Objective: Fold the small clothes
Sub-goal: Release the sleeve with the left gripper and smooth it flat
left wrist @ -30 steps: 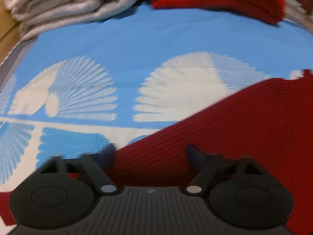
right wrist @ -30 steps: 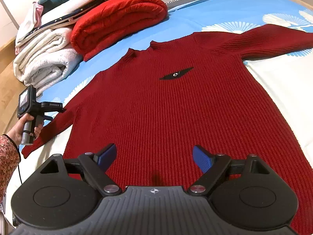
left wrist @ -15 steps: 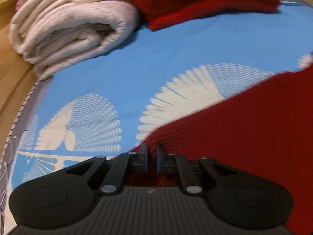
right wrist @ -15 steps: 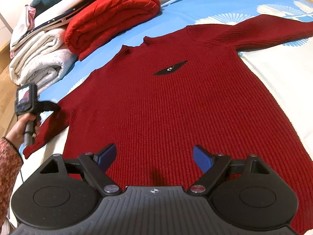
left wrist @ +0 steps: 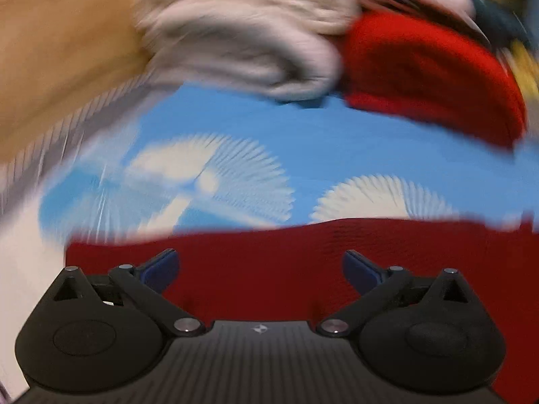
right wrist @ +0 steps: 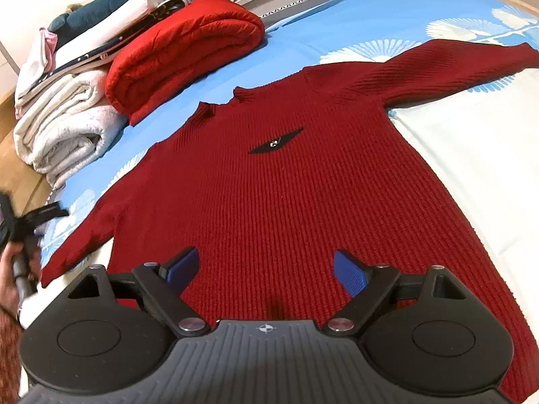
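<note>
On the blue bed sheet your red sweater lies flat. Both your left gripper and right gripper are wide open, holding nothing. Pinch the sleeve edge firmly before you fold it over.

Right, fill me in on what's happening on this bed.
A person with a gripper in each hand is setting up to fold a dark red sweater, spread flat and face up on the blue patterned bedspread, both sleeves out. The left gripper hangs open over the sleeve on its side; that view is motion-blurred. The right gripper hovers open above the hem. Nothing is folded yet. Folded blankets sit stacked beyond the collar.
</note>
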Demonstrator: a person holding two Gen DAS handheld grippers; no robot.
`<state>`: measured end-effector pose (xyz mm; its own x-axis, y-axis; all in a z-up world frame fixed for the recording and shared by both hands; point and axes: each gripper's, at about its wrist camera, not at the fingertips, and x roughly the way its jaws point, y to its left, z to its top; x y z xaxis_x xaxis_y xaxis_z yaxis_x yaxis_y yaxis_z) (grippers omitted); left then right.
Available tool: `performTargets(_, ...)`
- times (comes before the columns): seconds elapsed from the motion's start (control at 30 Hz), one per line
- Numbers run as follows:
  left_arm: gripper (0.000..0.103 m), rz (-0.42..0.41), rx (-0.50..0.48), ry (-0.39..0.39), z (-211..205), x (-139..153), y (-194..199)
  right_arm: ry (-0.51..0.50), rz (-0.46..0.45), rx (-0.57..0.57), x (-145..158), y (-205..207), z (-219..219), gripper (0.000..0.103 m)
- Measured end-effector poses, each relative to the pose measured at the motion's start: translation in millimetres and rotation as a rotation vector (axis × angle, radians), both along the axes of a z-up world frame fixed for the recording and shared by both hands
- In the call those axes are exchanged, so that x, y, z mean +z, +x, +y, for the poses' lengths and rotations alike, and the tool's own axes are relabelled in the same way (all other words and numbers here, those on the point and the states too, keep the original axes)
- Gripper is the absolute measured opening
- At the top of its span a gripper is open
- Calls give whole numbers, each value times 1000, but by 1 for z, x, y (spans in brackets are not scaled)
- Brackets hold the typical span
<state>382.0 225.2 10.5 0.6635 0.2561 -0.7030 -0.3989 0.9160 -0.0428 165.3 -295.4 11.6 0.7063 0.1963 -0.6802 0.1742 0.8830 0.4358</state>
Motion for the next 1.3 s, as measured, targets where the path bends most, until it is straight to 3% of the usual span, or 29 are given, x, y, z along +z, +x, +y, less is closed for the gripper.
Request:
performTargets(0.1, 101, 23, 151, -247, 49, -16, -19, -17, -14, 23, 2, 0, 7, 88)
performTargets(0.13, 101, 25, 209, -302, 63, -23, -26, -36, -19, 34, 2, 0, 12, 88)
performTargets(0.2, 101, 40, 285, -337, 78, -34, -36, -67, -26, 47, 2, 2, 18, 88)
performTargets(0.33, 101, 79, 311, -219, 84, -44, -37, -88, -31, 48, 1, 8, 23, 88)
performTargets(0.43, 101, 92, 308, -223, 86, -51, -32, -84, -13, 32, -4, 14, 24, 89)
performTargets(0.9, 102, 90, 242, -69, 76, -67, -11, -33, 71, -33, -22, 23, 14, 89)
performTargets(1.3, 103, 77, 221, -28, 73, -71, -6, -42, 128, -75, -33, 24, 6, 90)
